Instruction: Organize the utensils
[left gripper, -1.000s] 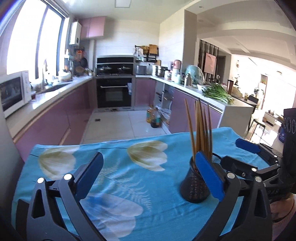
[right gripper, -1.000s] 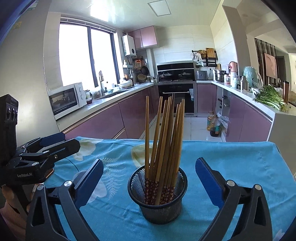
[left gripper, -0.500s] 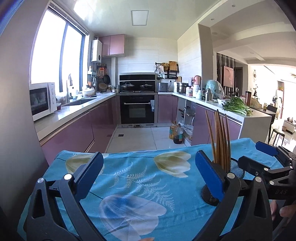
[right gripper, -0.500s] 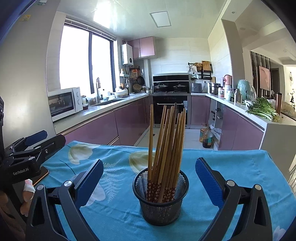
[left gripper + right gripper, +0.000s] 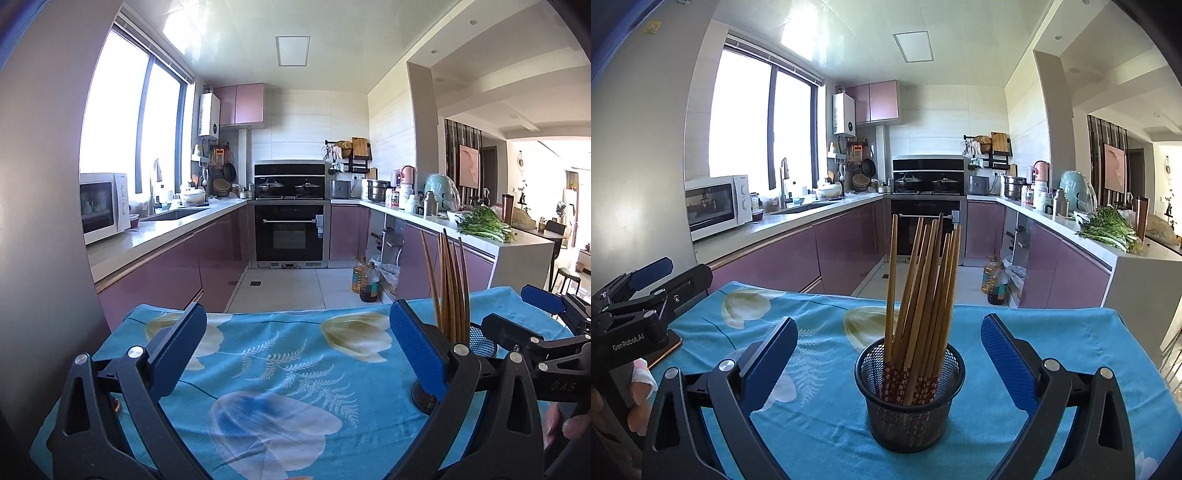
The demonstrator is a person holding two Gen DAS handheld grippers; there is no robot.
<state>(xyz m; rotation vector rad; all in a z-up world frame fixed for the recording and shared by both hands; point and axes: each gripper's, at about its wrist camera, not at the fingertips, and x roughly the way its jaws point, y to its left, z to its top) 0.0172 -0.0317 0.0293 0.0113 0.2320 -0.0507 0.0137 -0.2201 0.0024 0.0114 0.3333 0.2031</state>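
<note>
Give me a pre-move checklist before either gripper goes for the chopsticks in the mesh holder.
1. Right gripper open: ok, its blue pads stand wide apart.
2. Right gripper lined up: ok, the mesh holder sits centred between its fingers.
3. Chopsticks seated: ok, all stand in the holder, leaning slightly right.
4. Holder upright on the blue tablecloth: ok.
5. Left gripper open and empty: ok, only cloth lies between its fingers.
6. Grippers apart: ok, the left one is off to the side in the right wrist view.
7. Loose utensils on the cloth: cannot tell, none in view.
</note>
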